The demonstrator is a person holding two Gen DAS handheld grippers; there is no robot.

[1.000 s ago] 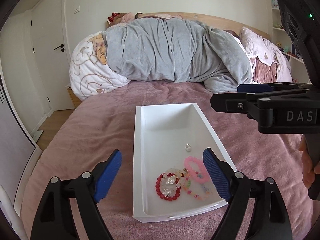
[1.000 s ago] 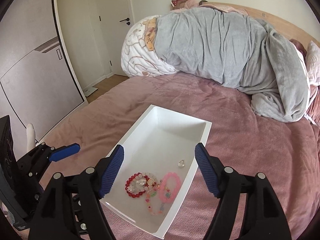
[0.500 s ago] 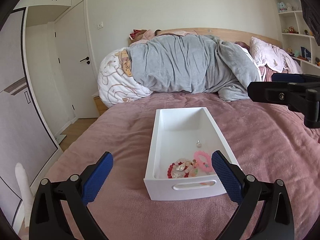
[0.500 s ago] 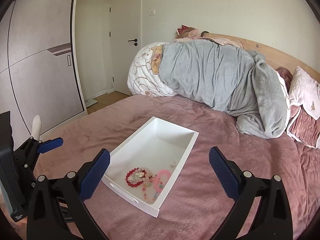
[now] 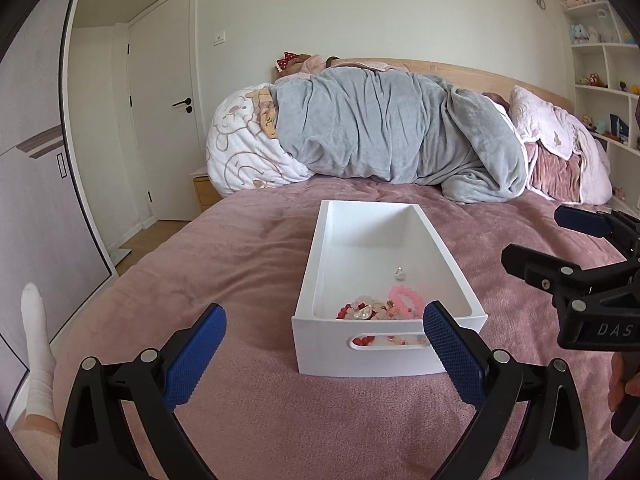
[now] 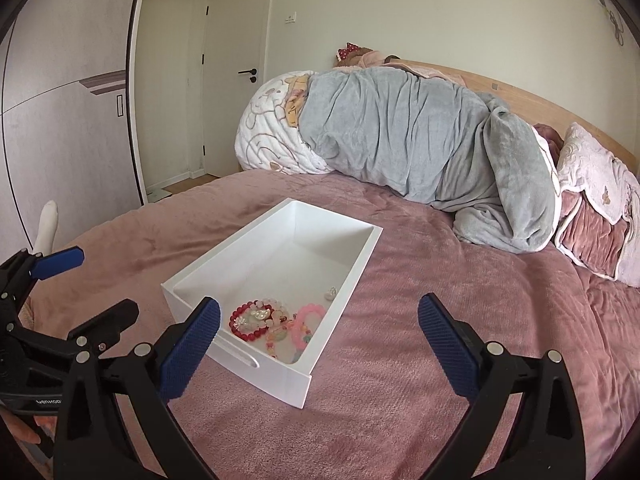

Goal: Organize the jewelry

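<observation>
- On the pink bed (image 5: 248,264), a white tray (image 5: 316,264) is lying with its long axis running away from both cameras toward the grey blanket (image 5: 392,128); its handle-slot end is facing the person.
- Heaped at that near end, the jewelry is sitting in a tangle: a red bead bracelet (image 6: 244,326), a pink bracelet (image 6: 308,318), and a small clear charm (image 6: 331,291) lying apart, farther up the tray floor.
- Ahead of the left gripper (image 5: 324,354) the tray's near wall is sitting almost centred between the fingers, which are spread wide and holding nothing.
- Ahead and to the left of the right gripper (image 6: 318,340) the pile is lying just beyond the left fingertip; its fingers are also gaping wide, empty.
- Judging by these views, either gripper is similarly near; the right has the clearer look down into the tray.
- Standing in the way is the tray's near wall, and the intertwined pieces are likely to lift together.
</observation>
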